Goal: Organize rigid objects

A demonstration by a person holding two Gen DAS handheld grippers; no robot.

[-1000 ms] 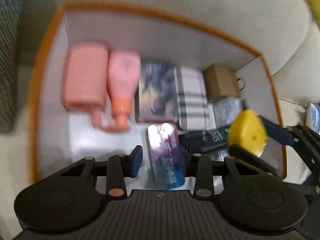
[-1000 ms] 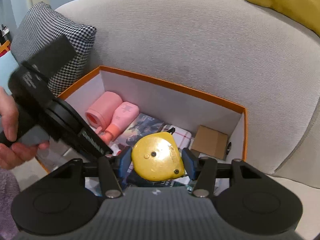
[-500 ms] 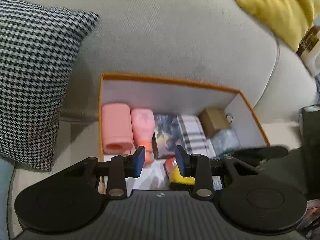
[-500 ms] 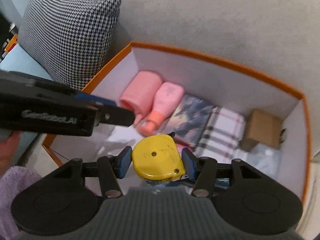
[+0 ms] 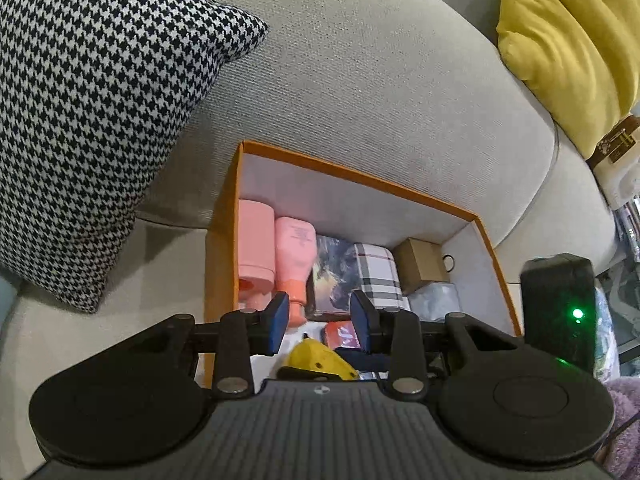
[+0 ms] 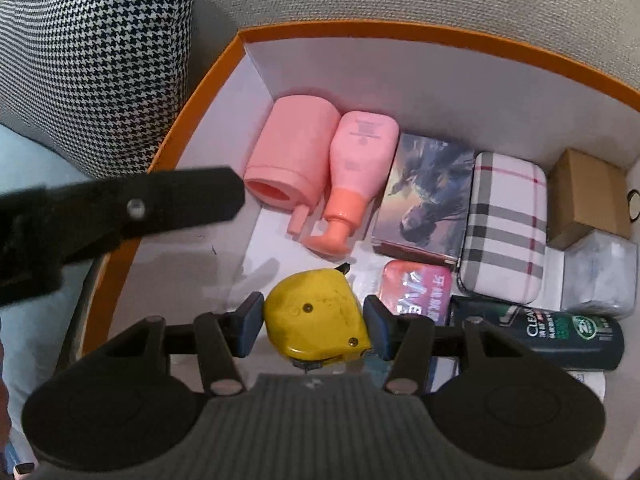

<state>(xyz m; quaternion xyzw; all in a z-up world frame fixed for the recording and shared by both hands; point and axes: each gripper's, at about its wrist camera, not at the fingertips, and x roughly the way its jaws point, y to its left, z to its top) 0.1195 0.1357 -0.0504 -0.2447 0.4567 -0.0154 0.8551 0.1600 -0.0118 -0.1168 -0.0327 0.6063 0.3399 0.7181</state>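
Note:
My right gripper (image 6: 314, 326) is shut on a yellow tape measure (image 6: 316, 314) and holds it low inside the orange-rimmed white box (image 6: 400, 32), near its front left part. The tape measure also shows in the left wrist view (image 5: 318, 362), below my left gripper (image 5: 319, 322), which is open and empty above the box's near edge (image 5: 224, 216). The box holds a pink cup (image 6: 294, 156), a pink pump bottle (image 6: 356, 168), a picture tin (image 6: 428, 196), a plaid case (image 6: 504, 228), a red tin (image 6: 420, 292) and a dark bottle (image 6: 560, 336).
The box sits on a grey sofa (image 5: 360, 80). A houndstooth cushion (image 5: 92, 100) lies to its left and a yellow cushion (image 5: 576, 40) at the far right. A brown carton (image 6: 588, 196) and a clear packet (image 6: 600, 272) fill the box's right corner.
My right gripper has lowered the tape measure deeper into the box. My left gripper has pulled back and up from inside the box and stays open.

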